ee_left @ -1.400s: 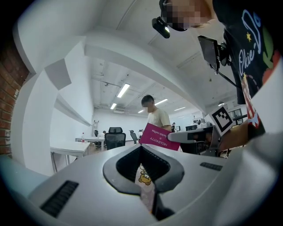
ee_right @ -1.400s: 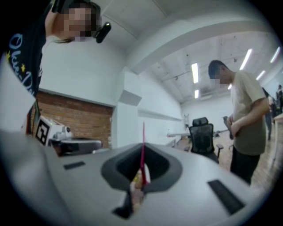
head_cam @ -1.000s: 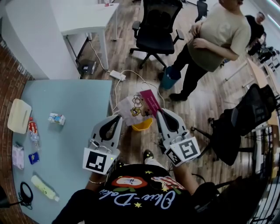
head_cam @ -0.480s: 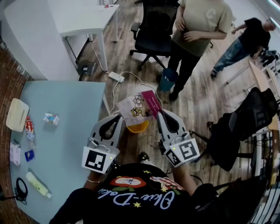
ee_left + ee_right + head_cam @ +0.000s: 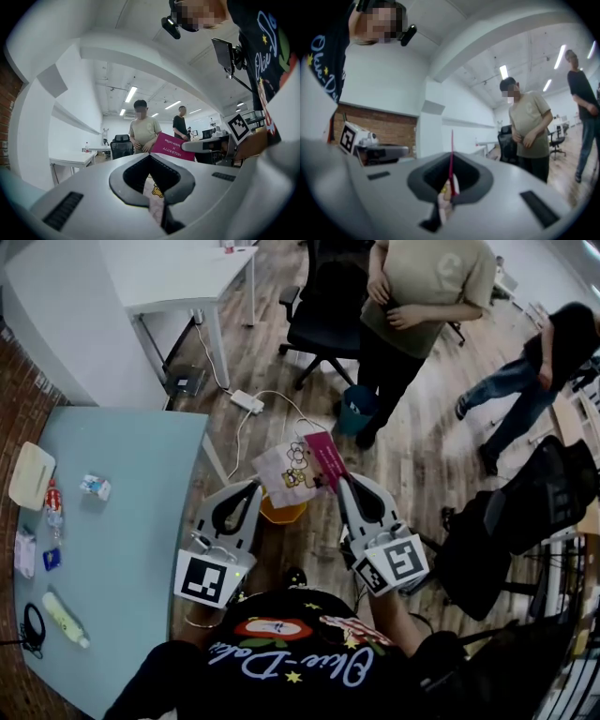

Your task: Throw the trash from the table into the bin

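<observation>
Packet [image 5: 298,468] of thin white film, printed with a cartoon figure and crossed by a pink band, was held in the air just beyond the table's edge, above a yellow bin [image 5: 281,513] that stood on the wooden floor. It was pinched from both sides. The left gripper [image 5: 255,487] was clamped on its lower left edge, where the film [image 5: 157,206] was seen drawn between the closed jaws. The right gripper [image 5: 339,482] was clamped on its right edge, where the packet [image 5: 451,161] was seen edge-on as a thin pink line.

The packet was judged light, limp and crinkly, probably empty. It could be expected to flutter rather than fall straight, so a release low over the bin seemed wise. The flat sealed edges, as gripped, were judged the best hold, since the smooth film might slip from a looser one.

To the left, the pale blue table [image 5: 141,521] bore more litter, among it a small carton [image 5: 94,487] and a bottle [image 5: 64,619]. Farther off, a blue bucket [image 5: 356,412] was seen beside a standing person [image 5: 422,287], and a black office chair [image 5: 328,306] behind.
</observation>
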`<state>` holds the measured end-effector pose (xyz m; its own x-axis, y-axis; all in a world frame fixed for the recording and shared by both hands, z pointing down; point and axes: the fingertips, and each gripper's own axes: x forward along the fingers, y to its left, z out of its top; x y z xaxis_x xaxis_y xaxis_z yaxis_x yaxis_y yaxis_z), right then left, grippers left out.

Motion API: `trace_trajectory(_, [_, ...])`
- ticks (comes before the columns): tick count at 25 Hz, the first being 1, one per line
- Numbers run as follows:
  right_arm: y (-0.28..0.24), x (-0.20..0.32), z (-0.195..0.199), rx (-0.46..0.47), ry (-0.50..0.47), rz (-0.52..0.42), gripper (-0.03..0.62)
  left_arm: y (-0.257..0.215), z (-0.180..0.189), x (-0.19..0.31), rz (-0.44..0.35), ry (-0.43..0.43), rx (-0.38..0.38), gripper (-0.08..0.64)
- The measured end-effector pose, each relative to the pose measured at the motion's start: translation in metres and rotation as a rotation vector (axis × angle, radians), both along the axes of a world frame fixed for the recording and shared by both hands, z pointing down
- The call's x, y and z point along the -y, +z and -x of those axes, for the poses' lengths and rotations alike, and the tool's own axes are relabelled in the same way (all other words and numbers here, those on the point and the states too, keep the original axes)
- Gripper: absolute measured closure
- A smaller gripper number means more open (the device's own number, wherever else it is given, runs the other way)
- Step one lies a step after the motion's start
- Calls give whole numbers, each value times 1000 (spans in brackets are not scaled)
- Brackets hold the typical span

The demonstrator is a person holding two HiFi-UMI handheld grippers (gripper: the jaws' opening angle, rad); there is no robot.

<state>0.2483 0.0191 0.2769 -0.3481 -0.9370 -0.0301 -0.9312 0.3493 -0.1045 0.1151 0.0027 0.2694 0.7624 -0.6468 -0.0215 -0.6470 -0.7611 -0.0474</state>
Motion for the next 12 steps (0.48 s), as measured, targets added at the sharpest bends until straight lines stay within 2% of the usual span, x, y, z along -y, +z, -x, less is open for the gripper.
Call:
trace_trajectory(8, [6,6,-33,8,-42,15,581,0,-29,1,-2,-52,10,549])
trace_trajectory(12, [1,27,-5,-12,-44,36,581,-9,2,23,8,-62,-5,549])
